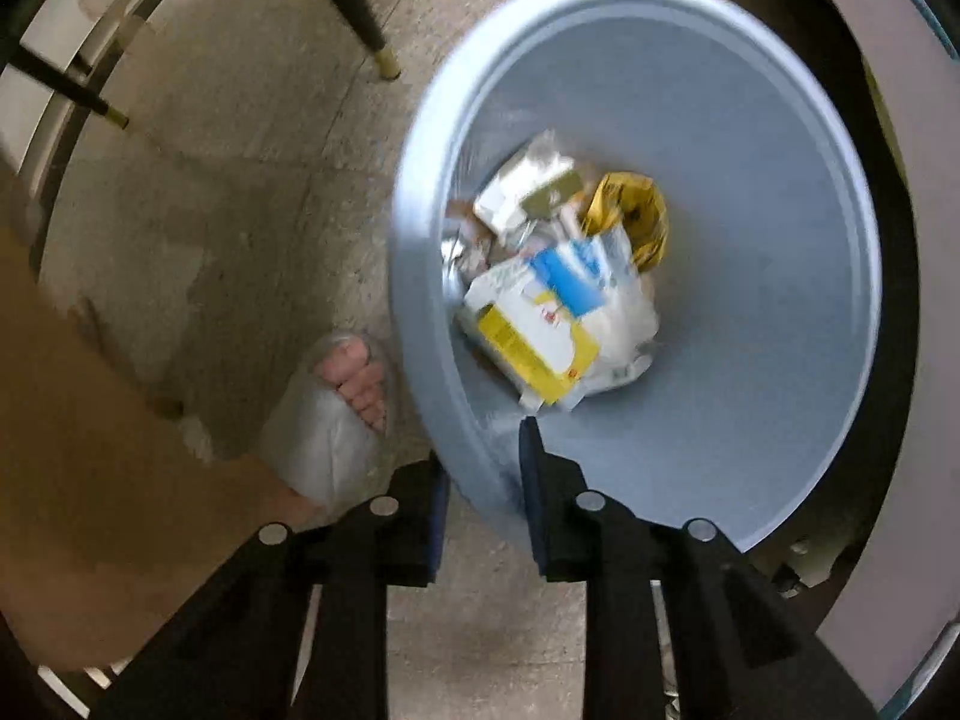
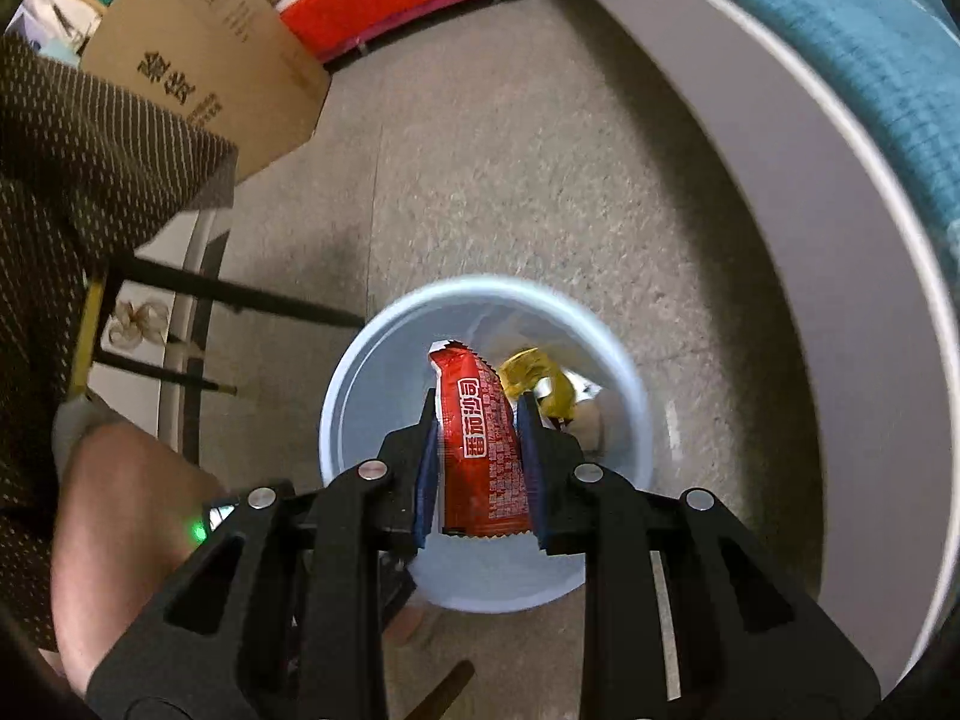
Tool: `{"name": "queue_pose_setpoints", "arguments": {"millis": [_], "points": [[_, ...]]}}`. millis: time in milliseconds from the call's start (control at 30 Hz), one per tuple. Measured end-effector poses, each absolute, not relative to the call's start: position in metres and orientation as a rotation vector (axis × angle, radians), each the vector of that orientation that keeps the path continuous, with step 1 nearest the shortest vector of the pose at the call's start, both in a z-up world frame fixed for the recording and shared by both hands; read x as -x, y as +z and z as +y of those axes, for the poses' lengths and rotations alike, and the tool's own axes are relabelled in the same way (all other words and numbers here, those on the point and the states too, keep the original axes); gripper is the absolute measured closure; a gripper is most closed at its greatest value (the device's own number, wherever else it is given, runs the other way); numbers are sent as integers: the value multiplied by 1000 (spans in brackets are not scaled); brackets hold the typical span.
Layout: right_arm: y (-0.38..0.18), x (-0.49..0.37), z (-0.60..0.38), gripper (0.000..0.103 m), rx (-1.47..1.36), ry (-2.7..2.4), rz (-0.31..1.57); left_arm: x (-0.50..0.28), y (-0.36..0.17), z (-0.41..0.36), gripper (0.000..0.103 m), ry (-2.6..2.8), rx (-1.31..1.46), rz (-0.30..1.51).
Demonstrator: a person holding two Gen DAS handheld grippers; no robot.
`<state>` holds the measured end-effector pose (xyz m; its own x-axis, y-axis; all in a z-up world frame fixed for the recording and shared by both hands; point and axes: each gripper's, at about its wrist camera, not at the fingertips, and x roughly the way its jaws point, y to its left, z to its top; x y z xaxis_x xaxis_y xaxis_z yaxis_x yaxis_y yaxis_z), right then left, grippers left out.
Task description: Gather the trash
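Here, red ketchup sachet (image 2: 483,450) with white Chinese print and serrated ends, clamped lengthwise in right gripper (image 2: 477,420) above grey-blue trash bin (image 2: 342,384), long axis pointing forward along the fingers, left gripper (image 1: 483,456) parted, empty, at bin rim (image 1: 420,324).

Left gripper (image 1: 483,468): pointed steeply downward, fingers parted with a clear gap between the blue pads (image 1: 531,468), nothing between them

Right gripper (image 2: 474,438): pointed downward, both fingers pressed against the sides of a red sachet (image 2: 480,438), pads (image 2: 427,462) flat on its edges, sachet upright along the finger axis

Bare leg and foot (image 1: 354,384) of the operator visible beside the left gripper
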<state>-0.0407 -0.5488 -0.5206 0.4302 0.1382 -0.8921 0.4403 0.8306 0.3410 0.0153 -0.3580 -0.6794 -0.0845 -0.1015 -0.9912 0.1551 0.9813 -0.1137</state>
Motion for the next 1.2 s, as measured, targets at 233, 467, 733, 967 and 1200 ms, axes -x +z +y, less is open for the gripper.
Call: {"name": "queue_pose_setpoints", "arguments": {"millis": [233,467,733,967,1200], "points": [[-562,28,-548,15,-644,-284,1195,-37,-675,-356,65,-166,-111,1641],[-547,38,-559,6,-705,-355,1147,-28,-633,-388,8,-219,-272,1466],[-477,78,-586,6,-825,-502,967,-32,-559,-406,8,-388,-269,1302],[-384,109,-584,6,-805,-556,837,-9,-445,-421,8,-560,-326,1081],[-283,137,-561,6,-759,-595,712,23,-308,-401,8,-690,-329,803]]}}
